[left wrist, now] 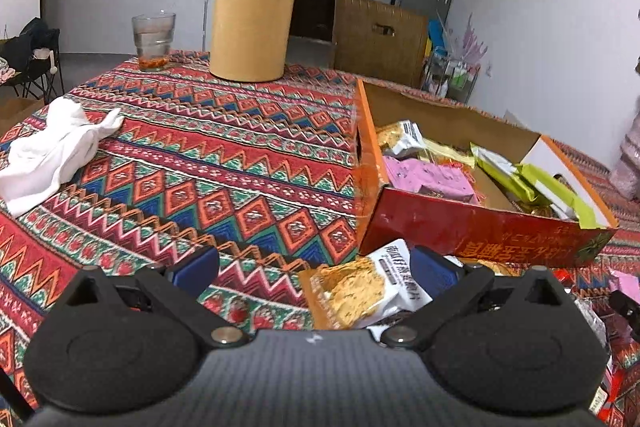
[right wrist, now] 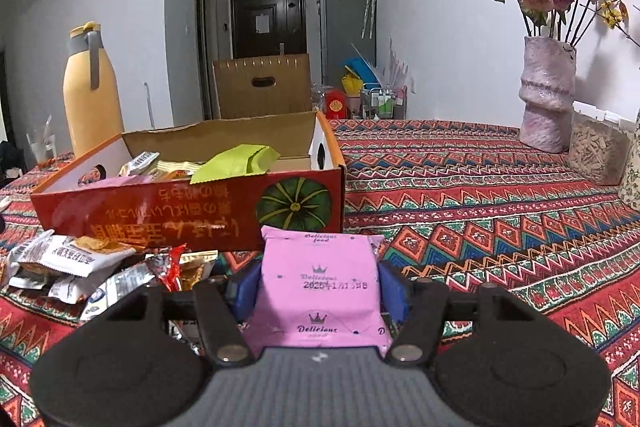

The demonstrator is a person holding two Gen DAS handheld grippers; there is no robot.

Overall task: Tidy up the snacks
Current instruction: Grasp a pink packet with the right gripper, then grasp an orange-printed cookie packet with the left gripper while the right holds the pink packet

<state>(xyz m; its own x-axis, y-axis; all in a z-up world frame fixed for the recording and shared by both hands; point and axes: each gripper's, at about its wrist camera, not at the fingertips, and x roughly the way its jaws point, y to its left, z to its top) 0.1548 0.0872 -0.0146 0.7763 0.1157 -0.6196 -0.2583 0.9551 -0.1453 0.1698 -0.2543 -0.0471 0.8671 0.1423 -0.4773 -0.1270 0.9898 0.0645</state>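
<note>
My right gripper (right wrist: 320,287) is shut on a pink snack packet (right wrist: 320,291) printed "Delicious", with a blue pad pressed on each side, held just in front of the red cardboard box (right wrist: 160,215). That box holds several packets, pink, green and white. My left gripper (left wrist: 316,269) stands open and wide over the tablecloth. A white and orange cracker packet (left wrist: 356,291) lies on the table between its fingers, close to the right blue pad (left wrist: 434,271), and nothing squeezes it. Loose snack packets (right wrist: 76,267) lie piled by the box's front left.
On the patterned tablecloth (left wrist: 200,155) stand a yellow thermos jug (left wrist: 252,7), a glass (left wrist: 153,39) and a crumpled white cloth (left wrist: 52,151). At the right, a vase of dried roses (right wrist: 546,95) and a clear container of seeds (right wrist: 596,151). A brown carton (right wrist: 262,87) stands behind the table.
</note>
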